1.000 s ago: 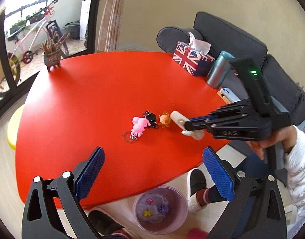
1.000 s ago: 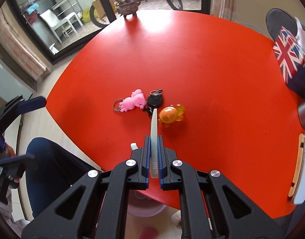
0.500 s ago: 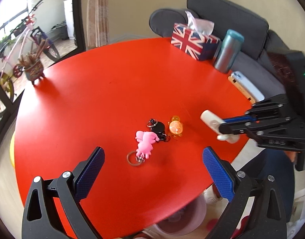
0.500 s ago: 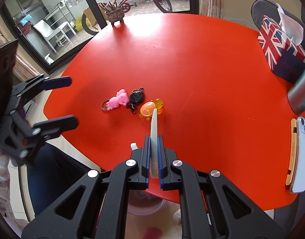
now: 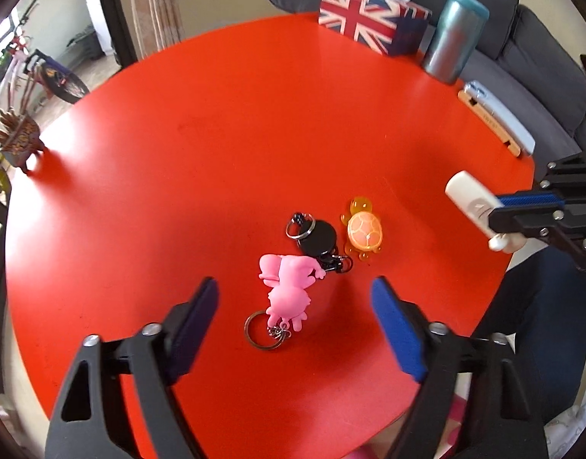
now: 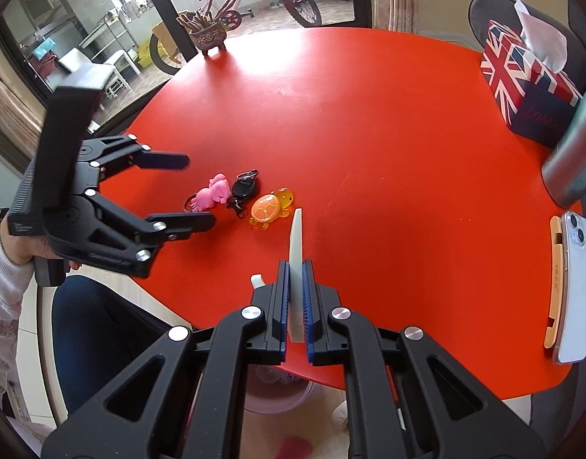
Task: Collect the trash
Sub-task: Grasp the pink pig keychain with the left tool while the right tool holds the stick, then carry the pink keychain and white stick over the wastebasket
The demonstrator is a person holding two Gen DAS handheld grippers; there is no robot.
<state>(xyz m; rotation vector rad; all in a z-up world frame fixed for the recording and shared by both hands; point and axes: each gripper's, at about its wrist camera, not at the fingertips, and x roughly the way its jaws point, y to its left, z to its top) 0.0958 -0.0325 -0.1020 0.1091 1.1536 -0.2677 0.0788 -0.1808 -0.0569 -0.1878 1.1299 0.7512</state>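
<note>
My left gripper hangs over the red table with its jaws spread wide and nothing between them. Directly ahead of it, almost framed by the two blue pads, lies a pink keychain figure with its metal ring nearest the gripper. Just beyond that and touching it is a black round key reel, and slightly to the right of the reel sits an orange turtle charm.

Further right, my right gripper is clamped tight on a flat white plastic piece, held edge-up, with its tip sticking out forward past the pads over the near edge of the table. From the right wrist view, the turtle charm lies just ahead and to the left of that tip, with the reel and the pink figure further left again, between the left gripper's open fingers.

Far ahead and right of the right gripper stand a Union Jack tissue box and a metallic tumbler; a phone rests on a wooden stand at the right edge. Below the right gripper, under the table rim, a pink bin is partly visible.
</note>
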